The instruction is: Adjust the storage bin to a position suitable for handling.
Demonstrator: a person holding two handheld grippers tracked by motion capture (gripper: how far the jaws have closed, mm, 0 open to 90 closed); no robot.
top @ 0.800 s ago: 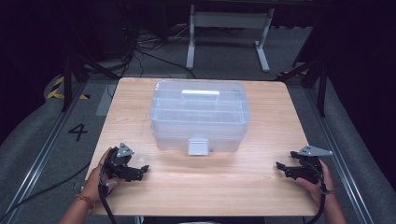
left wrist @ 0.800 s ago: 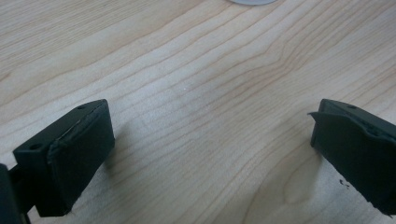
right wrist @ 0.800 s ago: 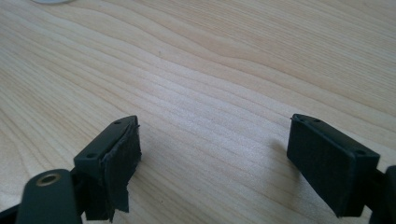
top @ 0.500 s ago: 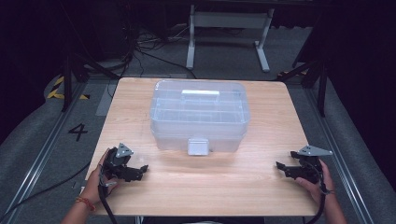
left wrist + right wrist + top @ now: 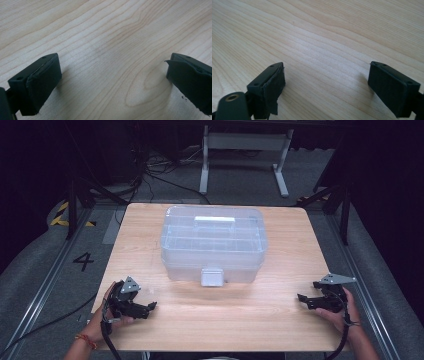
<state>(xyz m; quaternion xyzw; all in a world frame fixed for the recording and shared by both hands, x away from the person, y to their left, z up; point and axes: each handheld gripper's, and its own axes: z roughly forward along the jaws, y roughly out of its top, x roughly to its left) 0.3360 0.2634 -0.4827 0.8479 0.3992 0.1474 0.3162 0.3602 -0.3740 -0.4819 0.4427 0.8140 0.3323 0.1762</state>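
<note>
A clear plastic storage box [image 5: 212, 242] with a lid and a front latch [image 5: 211, 276] stands in the middle of the wooden table [image 5: 250, 315]. My left gripper [image 5: 150, 307] rests on the table near the front left corner, held by a hand, jaws wide open with bare wood between them [image 5: 112, 75]. Near the front right corner lies my right gripper [image 5: 301, 299], held the same way and open over bare wood [image 5: 325, 77]. Both point inward and are well apart from the box.
Around the table the floor is dark grey, with rails along both sides, cables at the back left and a white metal stand [image 5: 245, 150] behind. A number 4 [image 5: 82, 261] is marked on the floor at the left.
</note>
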